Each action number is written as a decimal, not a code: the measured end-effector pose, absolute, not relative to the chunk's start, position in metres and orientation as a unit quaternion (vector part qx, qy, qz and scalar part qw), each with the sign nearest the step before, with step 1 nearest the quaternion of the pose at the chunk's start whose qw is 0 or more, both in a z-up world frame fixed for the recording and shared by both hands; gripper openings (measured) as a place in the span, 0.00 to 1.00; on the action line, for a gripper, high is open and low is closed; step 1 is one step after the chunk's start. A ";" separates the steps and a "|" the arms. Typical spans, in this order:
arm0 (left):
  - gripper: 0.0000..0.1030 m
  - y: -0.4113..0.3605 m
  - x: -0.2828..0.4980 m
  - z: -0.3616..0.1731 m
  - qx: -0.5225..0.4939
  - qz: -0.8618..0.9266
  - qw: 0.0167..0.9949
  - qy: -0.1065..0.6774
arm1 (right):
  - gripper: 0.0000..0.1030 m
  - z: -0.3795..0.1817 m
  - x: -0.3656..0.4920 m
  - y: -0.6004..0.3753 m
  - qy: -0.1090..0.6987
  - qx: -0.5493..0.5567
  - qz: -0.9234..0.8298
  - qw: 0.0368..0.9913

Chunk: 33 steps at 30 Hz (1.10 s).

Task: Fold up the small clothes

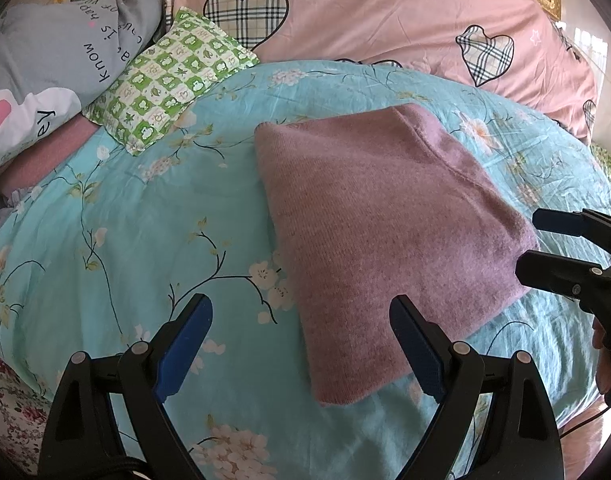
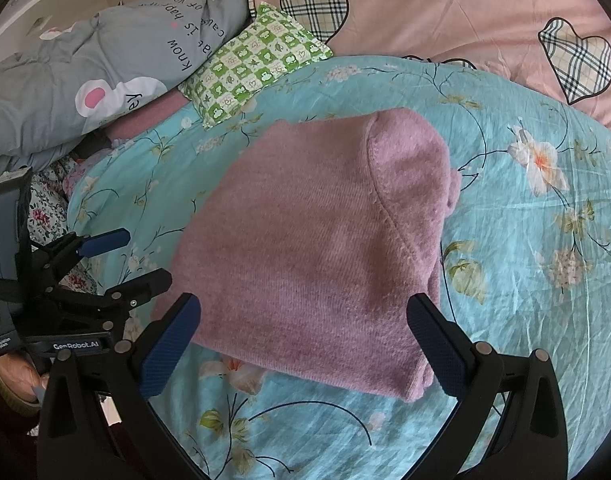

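Observation:
A mauve knit garment (image 1: 385, 232) lies folded into a compact block on the turquoise floral bedspread (image 1: 125, 232); it also shows in the right wrist view (image 2: 317, 248). My left gripper (image 1: 301, 312) is open and empty, hovering over the garment's near left corner. My right gripper (image 2: 303, 308) is open and empty, just above the garment's near edge. The right gripper shows at the right edge of the left wrist view (image 1: 525, 240), beside the garment. The left gripper shows at the left of the right wrist view (image 2: 149, 256), its jaws apart.
A green checked pillow (image 1: 169, 76) lies at the back left of the bedspread, next to a grey quilt with lettering (image 1: 53, 60). A pink quilt with plaid hearts (image 1: 385, 20) fills the back. A folded mauve cloth (image 1: 45, 152) sits under the grey quilt.

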<state>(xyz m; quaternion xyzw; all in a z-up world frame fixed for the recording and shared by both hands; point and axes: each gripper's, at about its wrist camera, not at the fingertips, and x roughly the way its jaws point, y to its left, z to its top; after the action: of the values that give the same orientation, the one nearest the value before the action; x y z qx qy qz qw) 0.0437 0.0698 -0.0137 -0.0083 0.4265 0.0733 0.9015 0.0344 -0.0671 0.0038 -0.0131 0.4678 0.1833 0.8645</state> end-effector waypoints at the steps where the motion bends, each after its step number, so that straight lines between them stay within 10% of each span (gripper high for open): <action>1: 0.88 0.070 0.044 -0.013 -0.008 0.074 0.901 0.426 | 1.00 0.005 0.035 -0.067 0.468 -0.014 0.183 0.865; 33: 0.88 0.083 0.063 -0.004 -0.006 0.073 0.905 0.420 | 1.00 0.009 0.053 -0.077 0.468 -0.013 0.184 0.864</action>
<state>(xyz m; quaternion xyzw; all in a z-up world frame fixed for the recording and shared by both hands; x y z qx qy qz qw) 0.0631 0.0835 -0.0042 -0.0059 0.4199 0.0729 0.9046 0.0532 -0.0774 0.0095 -0.0127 0.4685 0.1842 0.8640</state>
